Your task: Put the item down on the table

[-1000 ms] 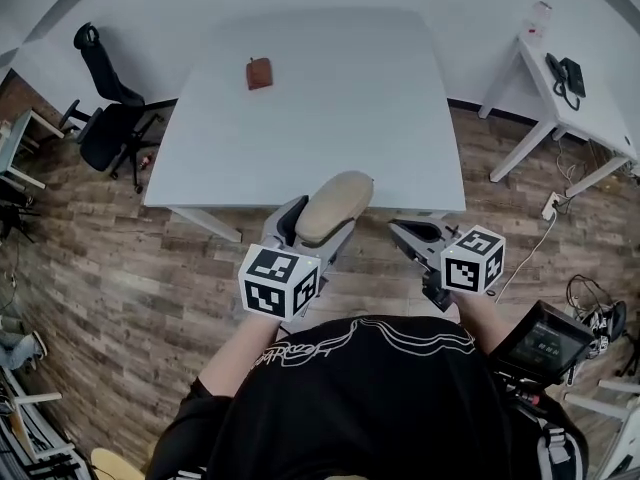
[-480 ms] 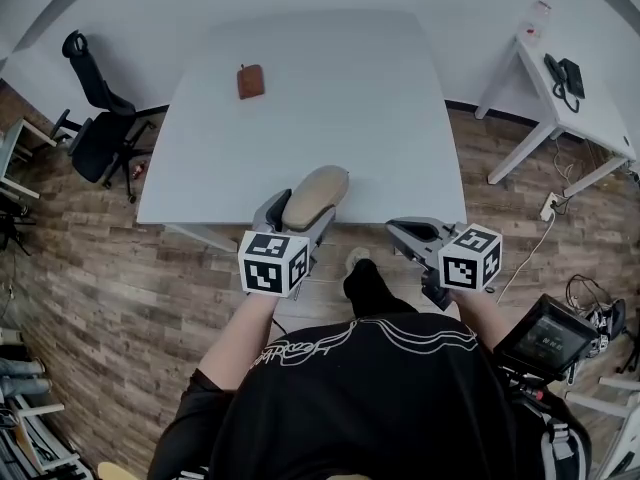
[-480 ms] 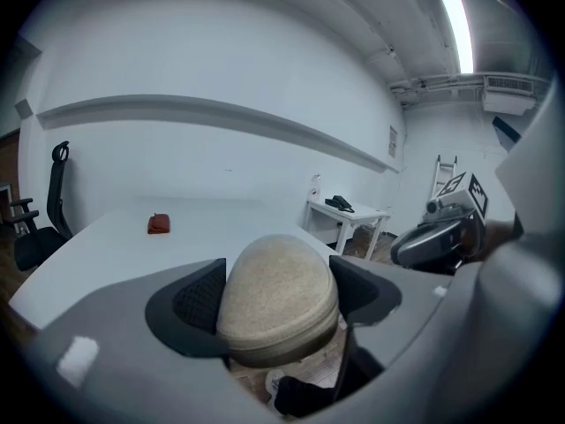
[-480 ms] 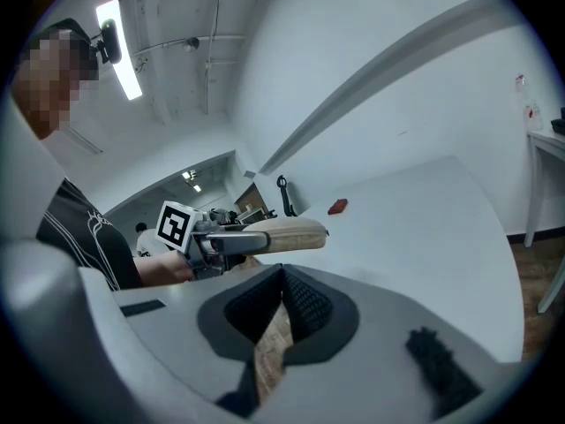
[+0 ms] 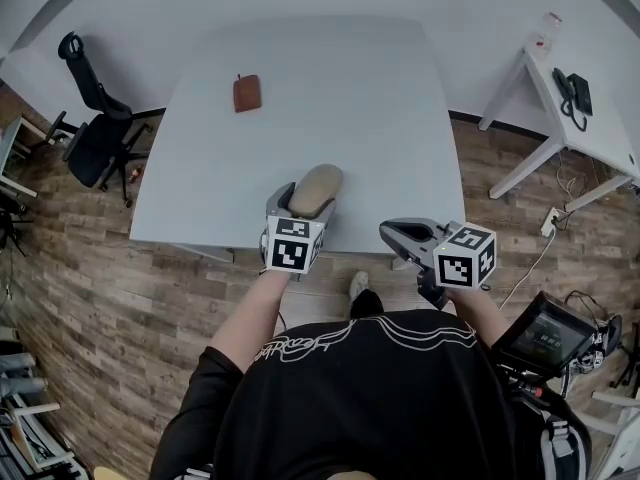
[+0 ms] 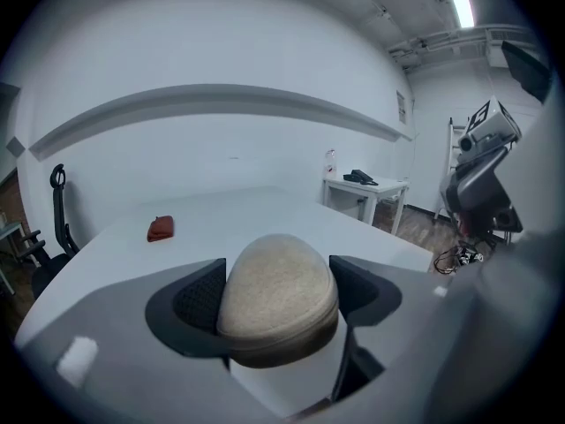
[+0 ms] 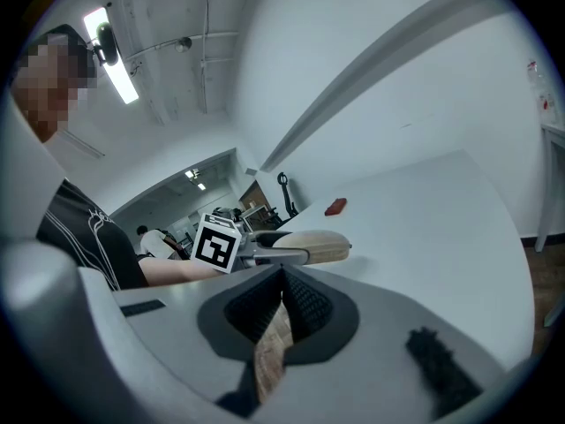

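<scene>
A beige oval padded case (image 5: 316,187) sits between the fingers of my left gripper (image 5: 304,196), which is shut on its two sides. The case is held level over the near edge of the white table (image 5: 380,118). In the left gripper view the case (image 6: 278,290) fills the gap between the dark pads (image 6: 199,299). My right gripper (image 5: 397,233) hangs at the table's front edge, to the right of the left one. Its jaws (image 7: 284,303) are shut with nothing between them. A small red-brown pouch (image 5: 247,93) lies at the far left of the table.
A black office chair (image 5: 90,118) stands left of the table. A second white table (image 5: 585,118) with a phone (image 5: 576,90) and a bottle (image 5: 545,28) is at the right. A screen device (image 5: 545,343) hangs by my right side above the wooden floor (image 5: 80,298).
My left gripper has carried the beige case forward, from over the floor to over the table's near edge. The right gripper has hardly moved.
</scene>
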Tool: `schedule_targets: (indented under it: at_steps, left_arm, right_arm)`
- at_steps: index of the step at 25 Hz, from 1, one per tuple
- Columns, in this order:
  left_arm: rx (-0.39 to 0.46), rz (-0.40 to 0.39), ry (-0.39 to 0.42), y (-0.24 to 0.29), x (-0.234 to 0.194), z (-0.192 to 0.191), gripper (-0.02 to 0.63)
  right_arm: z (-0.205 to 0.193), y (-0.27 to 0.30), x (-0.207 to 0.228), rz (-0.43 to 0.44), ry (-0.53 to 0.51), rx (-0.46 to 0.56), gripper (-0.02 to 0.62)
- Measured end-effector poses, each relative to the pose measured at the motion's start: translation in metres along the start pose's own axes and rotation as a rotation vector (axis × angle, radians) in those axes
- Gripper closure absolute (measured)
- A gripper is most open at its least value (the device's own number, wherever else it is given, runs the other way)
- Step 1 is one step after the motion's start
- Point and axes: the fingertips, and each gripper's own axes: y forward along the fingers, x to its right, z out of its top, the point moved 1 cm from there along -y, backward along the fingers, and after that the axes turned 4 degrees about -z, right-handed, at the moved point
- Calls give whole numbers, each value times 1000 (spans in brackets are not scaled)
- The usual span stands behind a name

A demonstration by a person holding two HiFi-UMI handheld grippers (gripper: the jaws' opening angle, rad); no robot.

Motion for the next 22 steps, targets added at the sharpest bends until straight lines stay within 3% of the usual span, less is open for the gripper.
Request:
schedule_targets:
  at_steps: [7, 22]
  left_arm:
    - [-52, 13, -23, 44, -10, -18, 233]
    - [-162, -31, 62, 70, -5, -62, 230]
  right_arm:
    - [18, 9, 34, 12, 16, -23, 588]
    - [15, 31, 51, 61, 50, -13, 588]
